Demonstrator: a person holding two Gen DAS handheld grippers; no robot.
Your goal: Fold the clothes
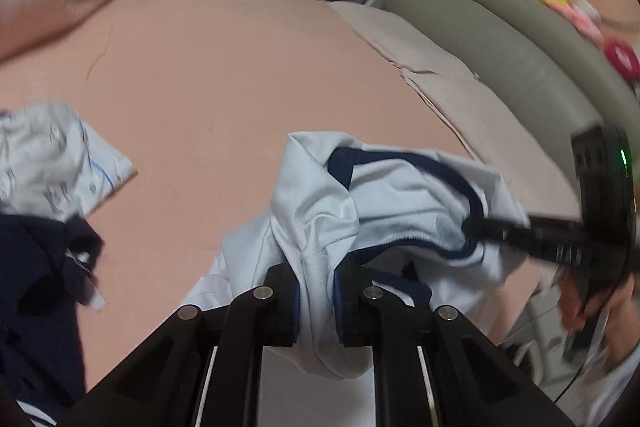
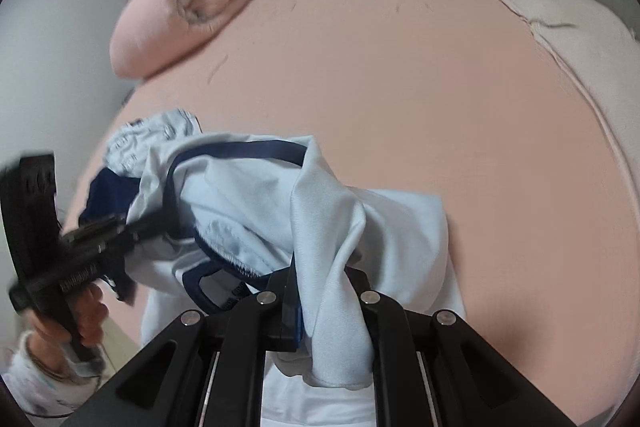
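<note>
At six o'clock in each wrist view, the fingers are closed tight on cloth: the left gripper [image 1: 316,303] pinches a bunched fold of the pale blue shirt [image 1: 320,195], and the right gripper [image 2: 320,311] clamps another gathered part of the same garment. Between the two grips the shirt hangs crumpled, its navy trim [image 1: 404,159] looping around what looks like the neck opening, though blur makes that hard to confirm. It is lifted at both grips and drapes down toward the bed [image 1: 224,67], so no fold has been laid in it; judging from this, the garment is only being spread or carried, and flattening and folding remain.

Further out, at nine o'clock in the left view, a printed light garment [image 1: 52,155] and a dark navy garment [image 1: 40,267] lie rumpled on the bed, apparently still waiting. Beyond, the middle of the pink sheet is bare, offering room to lay the shirt out. Farthest, at eleven o'clock in the right view, a rolled pink blanket [image 2: 172,15] rests at the bed's edge.
</note>
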